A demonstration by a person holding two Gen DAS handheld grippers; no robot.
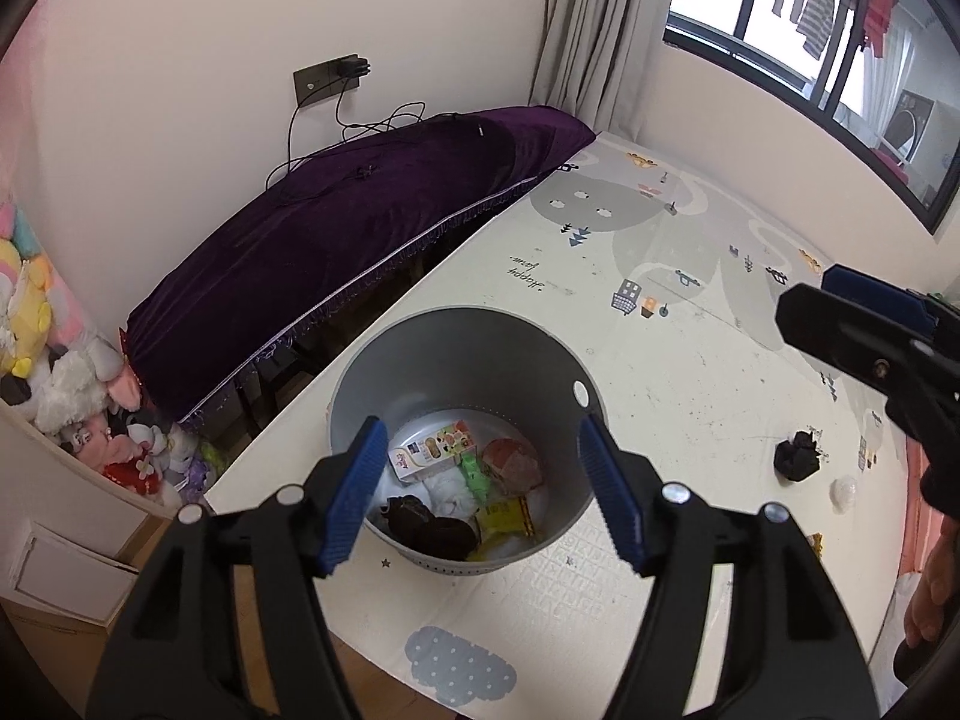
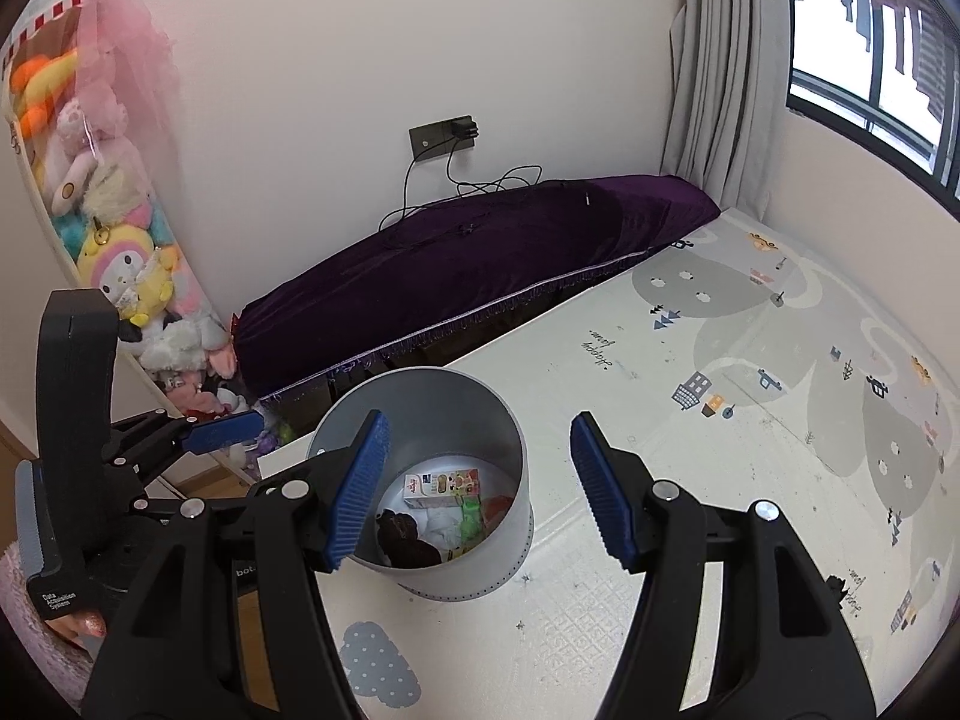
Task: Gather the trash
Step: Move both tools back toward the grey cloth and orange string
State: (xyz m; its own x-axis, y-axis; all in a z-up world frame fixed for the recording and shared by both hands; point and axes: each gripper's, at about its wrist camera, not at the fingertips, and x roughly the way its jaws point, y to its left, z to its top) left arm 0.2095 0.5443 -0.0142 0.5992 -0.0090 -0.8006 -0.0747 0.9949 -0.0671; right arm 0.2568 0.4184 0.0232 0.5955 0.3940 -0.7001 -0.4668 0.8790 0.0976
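Left wrist view: the left gripper [image 1: 480, 492] hangs over a grey bin [image 1: 468, 354] that stands on a pale play mat [image 1: 690, 372]. Its blue pads [image 1: 354, 492] stand well apart with nothing between them. Down in the bin lie a small printed carton [image 1: 429, 450], a green wrapper [image 1: 474, 474], a yellow wrapper [image 1: 504, 519], a pinkish packet [image 1: 513, 462], white crumpled paper [image 1: 447, 489] and a dark crumpled piece [image 1: 429, 525]. To the right of the bin, on the mat, sits a black crumpled wad [image 1: 797, 456], and just right of and nearer than it a small white wad [image 1: 845, 492]. The right gripper [image 1: 864, 324] shows at the right edge, above that loose trash. Far left of the bin a purple cloth [image 1: 360, 228] covers a long low shape against the wall, with soft toys [image 1: 72, 396] heaped at the left.

Right wrist view: the right gripper [image 2: 477, 492] has its pads [image 2: 603, 492] apart and empty. The bin [image 2: 432, 402] stands left of centre, partly behind the left pad, with the carton [image 2: 441, 483] and the dark piece [image 2: 402, 531] visible inside. The left gripper [image 2: 225, 423] reaches in from the left, its tip near the bin's left rim. The mat [image 2: 720, 480] spreads to the right; the purple cloth [image 2: 480, 264] lies beyond the bin, and the soft toys [image 2: 120, 252] are stacked at the far left.
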